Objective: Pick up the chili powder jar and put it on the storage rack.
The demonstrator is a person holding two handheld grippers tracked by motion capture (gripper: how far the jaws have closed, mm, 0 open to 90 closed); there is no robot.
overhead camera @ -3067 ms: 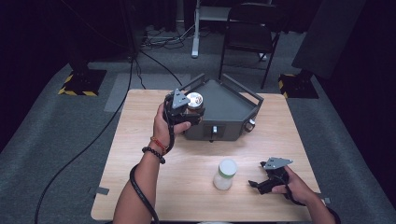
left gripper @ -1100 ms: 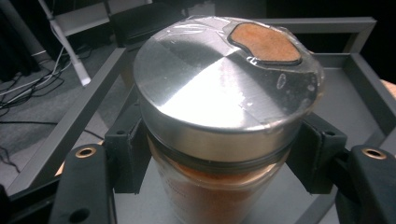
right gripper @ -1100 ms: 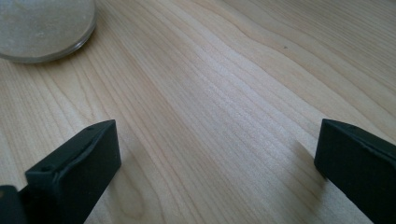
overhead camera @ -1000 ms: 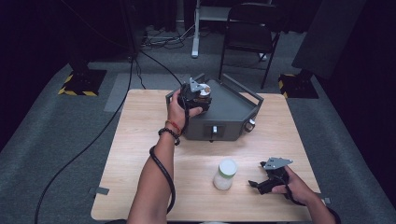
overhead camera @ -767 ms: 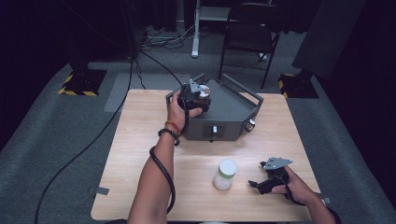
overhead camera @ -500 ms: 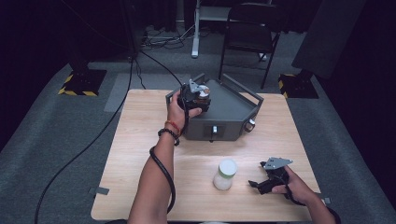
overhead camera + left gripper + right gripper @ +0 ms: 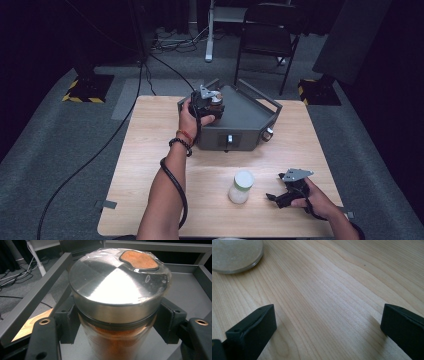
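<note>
On a wooden table, a spice jar is gripped by the left gripper inside the grey tray; release remains, the right gripper open beside a white jar.

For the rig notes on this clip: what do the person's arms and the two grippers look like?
Both grippers are black. The left gripper and right gripper each carry a grey three-cornered plate on top. Their jaws are blocky black pads with small brass-ringed holes. A black cable trails along the bare left forearm, whose wrist wears a dark bead bracelet and a red band.
</note>
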